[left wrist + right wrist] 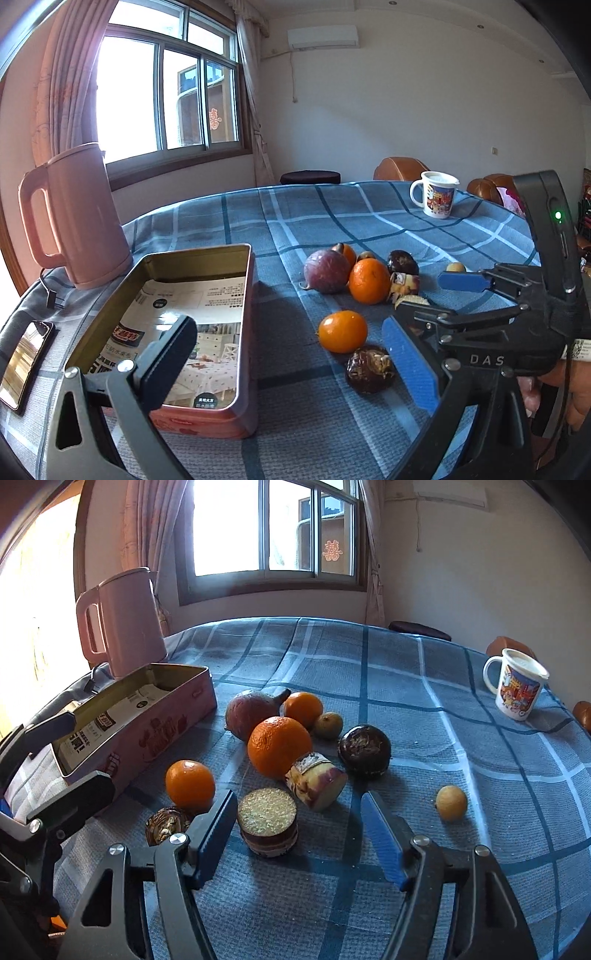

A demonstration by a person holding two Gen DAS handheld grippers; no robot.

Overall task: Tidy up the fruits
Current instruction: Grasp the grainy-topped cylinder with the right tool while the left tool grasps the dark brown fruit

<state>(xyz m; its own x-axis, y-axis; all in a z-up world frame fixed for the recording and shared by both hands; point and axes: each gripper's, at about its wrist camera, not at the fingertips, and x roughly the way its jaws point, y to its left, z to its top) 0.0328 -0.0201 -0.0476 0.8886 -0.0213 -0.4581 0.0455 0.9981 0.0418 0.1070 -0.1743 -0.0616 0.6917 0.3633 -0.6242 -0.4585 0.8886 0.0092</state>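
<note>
Fruit lies loose on the blue checked tablecloth [406, 701]: three oranges [279, 746], a reddish-purple fruit [249, 712], two dark chestnut-like pieces [364, 751], two small yellow fruits [450, 801] and two cut cane pieces. My right gripper [299, 801] is open low over the cloth, and one upright cane piece [267, 823] stands between its blue pads [380, 834], close to the left pad and well apart from the right one. My left gripper [288, 362] is open and holds nothing. Its left finger [166, 354] hovers over the open pink tin [243, 332]. An orange [343, 330] and a dark piece [371, 367] lie ahead of it.
A pink kettle [81, 218] stands behind the tin, and a phone [24, 362] lies at the table's left edge. A printed mug [517, 686] sits at the far right. Paper lines the tin's bottom. Brown chair backs [399, 170] rise beyond the far edge.
</note>
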